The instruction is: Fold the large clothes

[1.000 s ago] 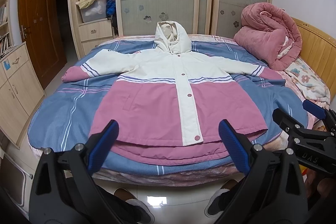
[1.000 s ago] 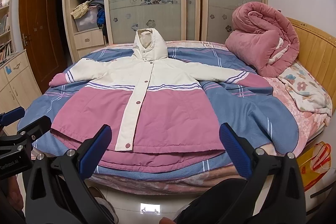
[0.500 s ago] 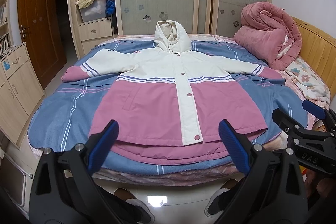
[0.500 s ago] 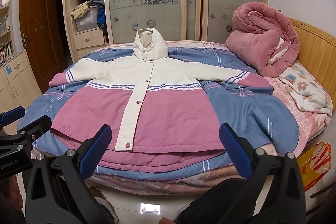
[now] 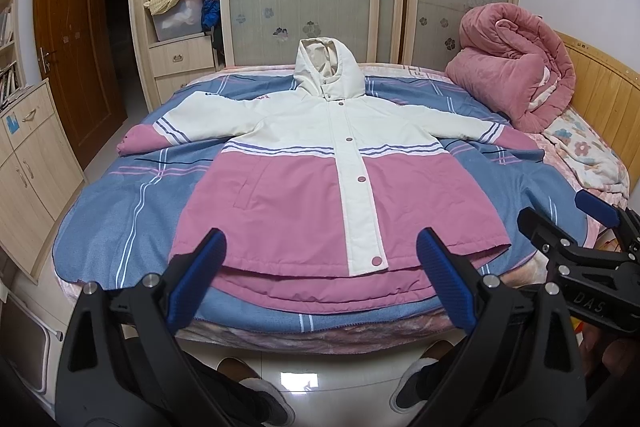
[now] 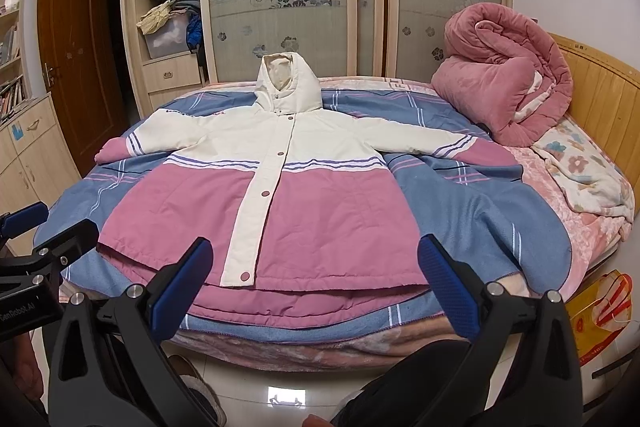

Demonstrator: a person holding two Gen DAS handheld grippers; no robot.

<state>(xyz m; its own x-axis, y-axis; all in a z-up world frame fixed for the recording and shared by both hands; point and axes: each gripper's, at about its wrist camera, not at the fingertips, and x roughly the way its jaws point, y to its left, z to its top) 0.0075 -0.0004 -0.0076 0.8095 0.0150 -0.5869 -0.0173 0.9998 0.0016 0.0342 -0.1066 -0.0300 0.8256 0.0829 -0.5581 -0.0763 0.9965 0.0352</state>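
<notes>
**Jacket spread flat, both tools waiting at the foot**

On the bed (image 5: pixel 100 211), the pink-and-white jacket (image 5: pixel 320 195) lies face up, buttoned, sleeves out and hem nearest: a layout that likely makes folding easier. Left gripper (image 5: pixel 320 277) and right gripper (image 6: pixel 316 279) hover short of the hem, fingers (image 5: pixel 444 283) wide apart, holding nothing, 1 at each side.
</notes>
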